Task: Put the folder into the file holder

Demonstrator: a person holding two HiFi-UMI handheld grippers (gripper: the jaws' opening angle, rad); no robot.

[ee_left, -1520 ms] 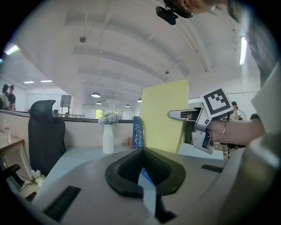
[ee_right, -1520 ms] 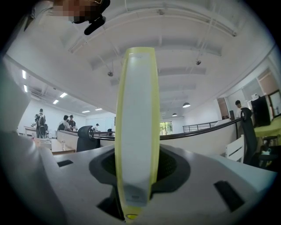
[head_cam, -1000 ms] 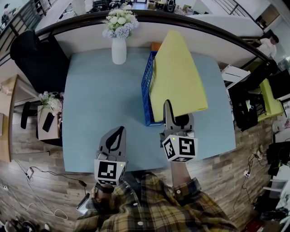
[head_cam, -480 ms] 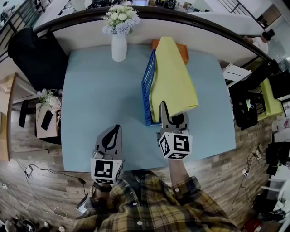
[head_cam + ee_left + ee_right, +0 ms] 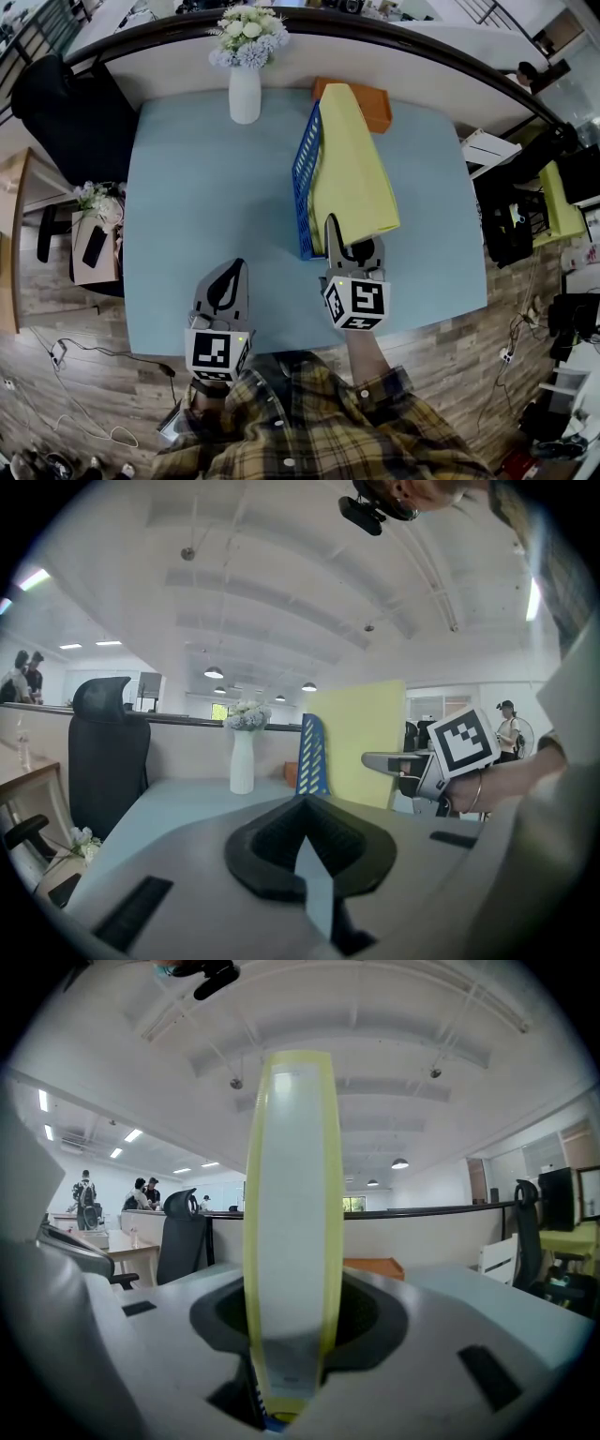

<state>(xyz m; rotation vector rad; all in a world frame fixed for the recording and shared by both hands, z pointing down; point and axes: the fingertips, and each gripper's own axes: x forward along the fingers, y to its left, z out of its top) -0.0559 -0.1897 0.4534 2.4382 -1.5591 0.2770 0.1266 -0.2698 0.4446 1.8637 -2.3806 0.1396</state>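
Observation:
A yellow folder (image 5: 352, 169) stands on edge against the right side of the blue mesh file holder (image 5: 302, 183), its lower part down beside the holder's wall. My right gripper (image 5: 339, 246) is shut on the folder's near edge. In the right gripper view the folder's spine (image 5: 292, 1222) fills the gap between the jaws. My left gripper (image 5: 230, 281) hovers over the near left of the table, shut and with nothing in it. From the left gripper view the folder (image 5: 361, 742) rises behind the holder (image 5: 312, 755).
On the light blue table (image 5: 206, 206) a white vase of flowers (image 5: 245, 89) stands at the back. An orange tray (image 5: 367, 103) lies behind the holder. A black office chair (image 5: 66, 103) is off the table's left side.
The right gripper has come down with the folder, so the folder sits lower beside the file holder. The left gripper has stayed put.

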